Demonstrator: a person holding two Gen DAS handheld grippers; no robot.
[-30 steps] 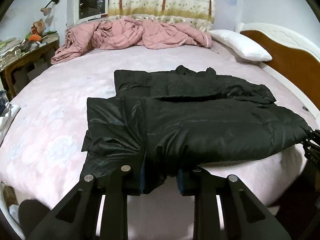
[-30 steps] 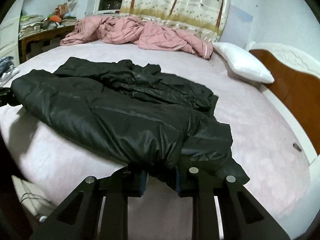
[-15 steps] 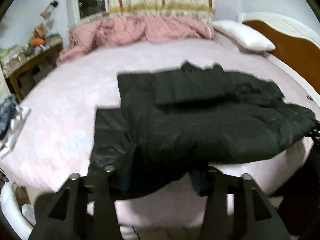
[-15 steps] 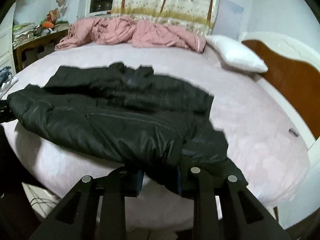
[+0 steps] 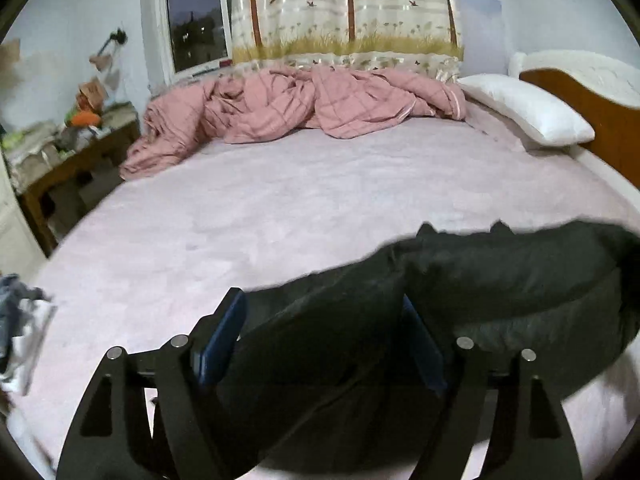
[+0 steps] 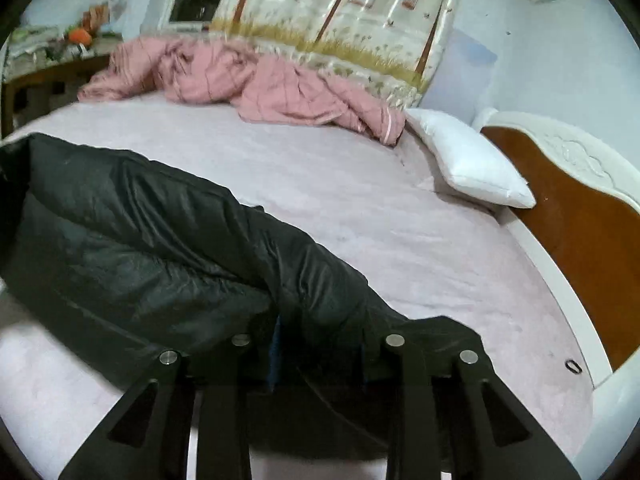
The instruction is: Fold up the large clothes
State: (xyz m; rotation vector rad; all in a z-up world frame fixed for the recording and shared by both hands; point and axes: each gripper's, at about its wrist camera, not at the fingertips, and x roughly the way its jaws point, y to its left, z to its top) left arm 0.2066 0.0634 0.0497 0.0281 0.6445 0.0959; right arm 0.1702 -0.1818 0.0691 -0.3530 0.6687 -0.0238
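Observation:
A black puffer jacket [image 5: 500,280] hangs lifted above the pink bed sheet [image 5: 280,208], stretched between my two grippers. My left gripper [image 5: 324,320] is shut on one end of the jacket, with black fabric bunched between its blue-padded fingers [image 5: 224,332]. My right gripper [image 6: 320,340] is shut on the other end of the jacket [image 6: 140,240]. The jacket sags in the middle and hides the near part of the bed under it.
A crumpled pink quilt [image 5: 304,104] lies at the far side of the bed below the curtain. A white pillow [image 5: 528,108] rests by the brown headboard [image 6: 580,240] on the right. A cluttered wooden side table [image 5: 68,156] stands at the left.
Both grippers have lifted the jacket's near edge up off the bed and carried it forward. The jacket lay flat a second ago and now hangs raised between them.

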